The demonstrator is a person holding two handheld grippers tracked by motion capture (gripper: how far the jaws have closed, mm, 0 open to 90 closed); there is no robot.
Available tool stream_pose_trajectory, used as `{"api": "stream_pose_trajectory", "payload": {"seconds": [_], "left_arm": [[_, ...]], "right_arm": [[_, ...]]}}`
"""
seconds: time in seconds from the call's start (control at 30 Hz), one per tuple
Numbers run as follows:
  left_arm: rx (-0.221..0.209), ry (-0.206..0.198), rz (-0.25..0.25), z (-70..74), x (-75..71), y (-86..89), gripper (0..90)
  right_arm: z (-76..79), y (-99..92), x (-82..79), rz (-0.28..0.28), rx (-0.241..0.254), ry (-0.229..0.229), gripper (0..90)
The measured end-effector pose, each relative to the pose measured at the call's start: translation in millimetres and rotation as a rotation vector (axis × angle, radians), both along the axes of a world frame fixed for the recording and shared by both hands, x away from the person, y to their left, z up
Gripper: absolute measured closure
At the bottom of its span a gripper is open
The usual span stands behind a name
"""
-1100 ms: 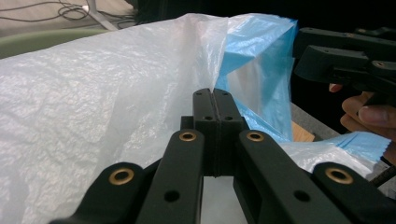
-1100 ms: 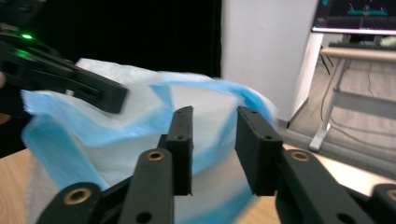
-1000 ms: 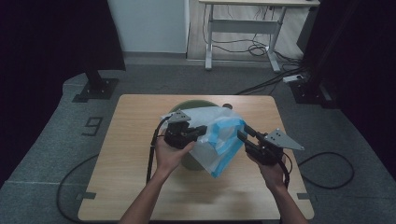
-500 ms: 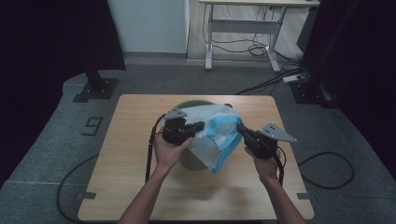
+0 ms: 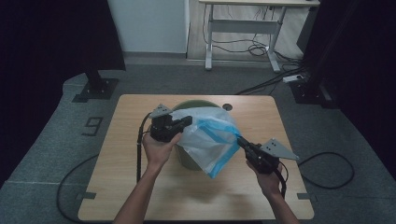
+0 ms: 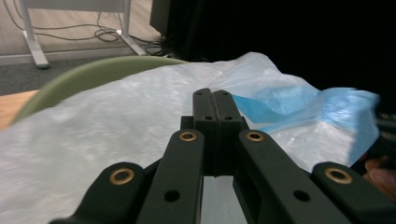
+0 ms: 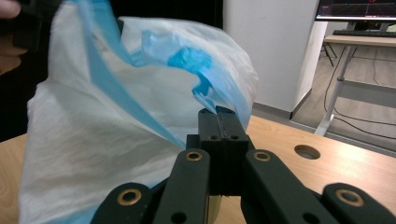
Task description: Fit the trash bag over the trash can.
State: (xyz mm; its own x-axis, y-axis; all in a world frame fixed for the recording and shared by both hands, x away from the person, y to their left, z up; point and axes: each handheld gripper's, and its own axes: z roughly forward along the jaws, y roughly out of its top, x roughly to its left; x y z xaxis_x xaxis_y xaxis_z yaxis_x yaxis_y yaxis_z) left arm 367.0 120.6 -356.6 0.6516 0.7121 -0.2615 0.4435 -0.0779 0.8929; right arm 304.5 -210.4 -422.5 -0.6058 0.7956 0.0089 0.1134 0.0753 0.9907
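With both grippers clamped on the same plastic bag, the whole thing hangs stretched between them over the green bin at mid-desk. Left gripper — jaws pressed together on the bag's white film near the bin's rim, as the left gripper view shows w/ plastic spreading out on both sides of the closed tips. Right gripper pinches the blue-edged part of the bag; in the right gripper view the jaws are shut w/ the blue band running up and away from them.

Key relation: the bag's opening runs roughly left-to-right across the desk, from the left gripper over the bin to the right gripper, which sits lower and nearer the person, off to the bin's right side. So the bag lies between the hands, w/ the bin under and behind it — the left hand is the one nearer the bin.

Judging from this, the likely aim is lining the bin or lifting the bag out of it; can't tell which. Either way the right side has farther to travel to reach the rim.
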Motion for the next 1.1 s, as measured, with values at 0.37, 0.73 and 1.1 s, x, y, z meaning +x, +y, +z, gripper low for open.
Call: {"api": "stream_pose_trajectory", "payload": {"seconds": [0.37, 0.73, 1.1], "left_arm": [[-0.009, 0.0, 0.013, -1.6, -8.6, 22.0, 90.0], [-0.013, -0.039, -0.067, 17.7, -17.6, 20.9, 75.8], [0.111, -0.061, -0.122, 32.0, -3.3, -10.0, 41.9]], "right_arm": [[-16.6, 3.9, -10.3, 0.013, -0.027, 0.002, 88.8], [-0.4, 8.9, -4.4, 0.031, -0.047, -0.031, 88.8], [3.3, 11.6, -2.8, 0.05, -0.074, -0.044, 88.8]]}}
